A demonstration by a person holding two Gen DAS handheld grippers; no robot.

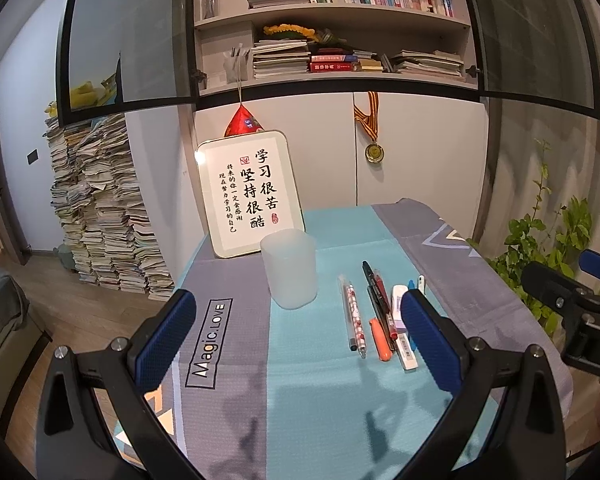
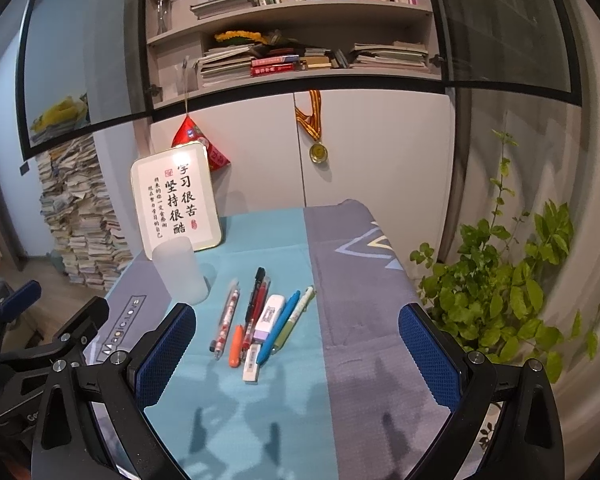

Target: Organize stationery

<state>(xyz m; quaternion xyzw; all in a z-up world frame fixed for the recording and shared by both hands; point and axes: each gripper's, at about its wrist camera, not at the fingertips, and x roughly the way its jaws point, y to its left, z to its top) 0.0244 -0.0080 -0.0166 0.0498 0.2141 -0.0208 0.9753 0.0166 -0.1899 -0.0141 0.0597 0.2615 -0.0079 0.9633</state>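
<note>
Pens (image 2: 256,312) and erasers (image 2: 271,312) lying side by side on teal-grey tablecloth (image 2: 352,320), just right of frosted cup (image 2: 180,272); left gripper (image 1: 296,332) and right gripper (image 2: 296,344) hovering spread wide, empty.

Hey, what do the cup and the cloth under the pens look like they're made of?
The cup looks like frosted, translucent plastic: milky, matte walls with the cloth's colours dimly showing through. The cloth looks like woven fabric with a fine waffle-like texture, matte, creased and draping over the table edge; the exact fibre can't be told.
</note>
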